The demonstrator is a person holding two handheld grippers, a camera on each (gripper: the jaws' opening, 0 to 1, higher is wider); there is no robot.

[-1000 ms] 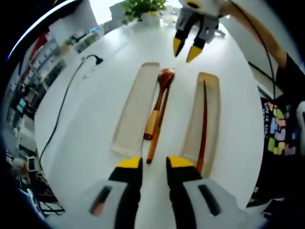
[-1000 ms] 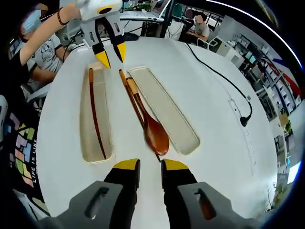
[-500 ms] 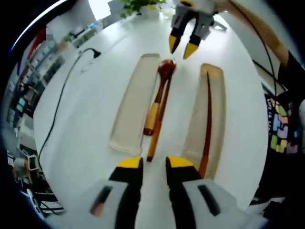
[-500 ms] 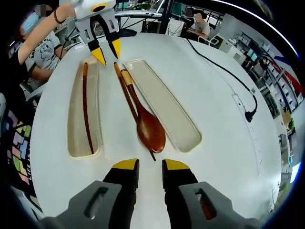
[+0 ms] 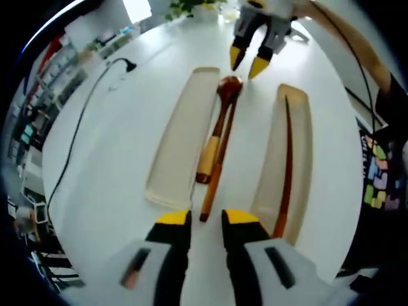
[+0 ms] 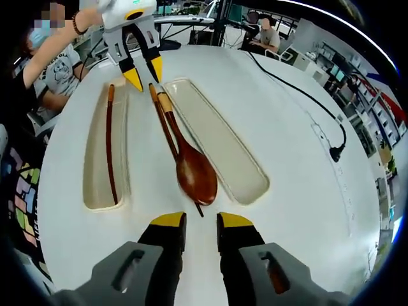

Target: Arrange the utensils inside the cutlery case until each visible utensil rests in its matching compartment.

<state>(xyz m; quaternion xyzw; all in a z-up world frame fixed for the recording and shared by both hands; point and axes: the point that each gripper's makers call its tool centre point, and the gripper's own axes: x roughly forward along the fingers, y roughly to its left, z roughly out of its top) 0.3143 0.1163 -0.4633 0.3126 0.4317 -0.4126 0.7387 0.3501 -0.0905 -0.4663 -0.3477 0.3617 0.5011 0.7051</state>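
White table (image 6: 299, 210), glossy brown spoon (image 6: 191, 167)

A round white table (image 5: 115, 191) carried everything. Two long, shallow, pale trays lay on it side by side with a gap between them. In the left gripper view, the left tray (image 5: 182, 137) was bare, and the right tray (image 5: 280, 166) held one dark chopstick (image 5: 285, 166) lengthwise. In the gap, directly on the tabletop, lay a wooden spoon (image 5: 220, 124) with its bowl toward the top of the frame, and touching it a second chopstick (image 5: 215, 178). A black cable (image 5: 80, 143) ran across the table at the left, ending in a plug at the upper left.
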